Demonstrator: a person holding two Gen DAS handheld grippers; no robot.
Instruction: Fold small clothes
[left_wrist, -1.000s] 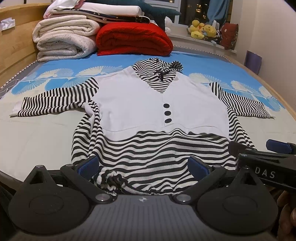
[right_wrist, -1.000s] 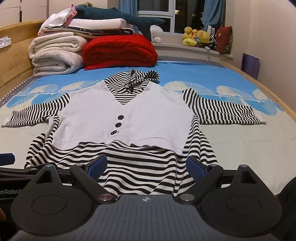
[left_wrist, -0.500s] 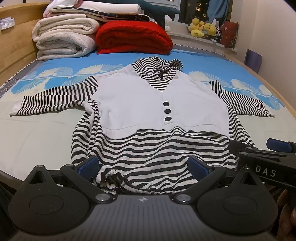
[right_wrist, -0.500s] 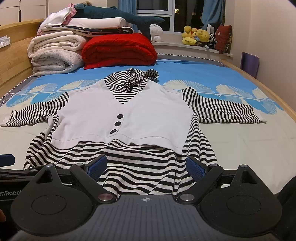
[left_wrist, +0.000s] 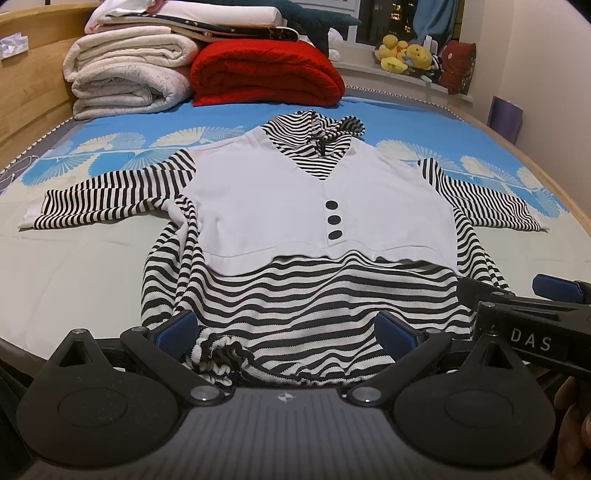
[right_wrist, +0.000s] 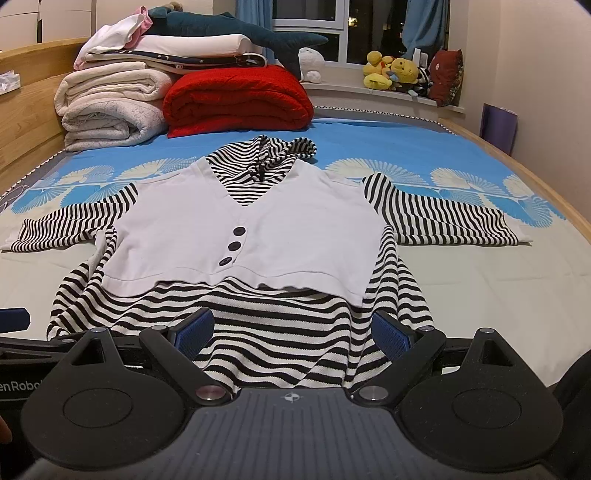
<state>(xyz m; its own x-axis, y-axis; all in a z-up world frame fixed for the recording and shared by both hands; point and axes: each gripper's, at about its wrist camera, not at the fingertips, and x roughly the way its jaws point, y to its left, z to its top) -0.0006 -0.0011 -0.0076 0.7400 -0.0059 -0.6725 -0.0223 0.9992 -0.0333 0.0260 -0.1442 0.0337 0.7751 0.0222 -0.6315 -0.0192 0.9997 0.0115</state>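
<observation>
On my left camera, the left tongs (left_wrist: 284, 332) gape over the gathered hem of the knit striped top (left_wrist: 295, 295), flat on the bed (left_wrist: 74, 266). Right camera — right tongs (right_wrist: 293, 332) equally wide, fingers (right_wrist: 194, 330) blue-padded, hem between.

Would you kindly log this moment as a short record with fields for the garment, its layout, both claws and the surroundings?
garment: striped hooded top with a white vest panel and three dark buttons
layout: flat on the bed, front up, sleeves spread, hood away from the cameras
left claw: open, over the near hem, holding nothing
right claw: open, over the near hem, holding nothing
surroundings: red blanket and white bedding stack at the far end, plush toys on the sill
</observation>
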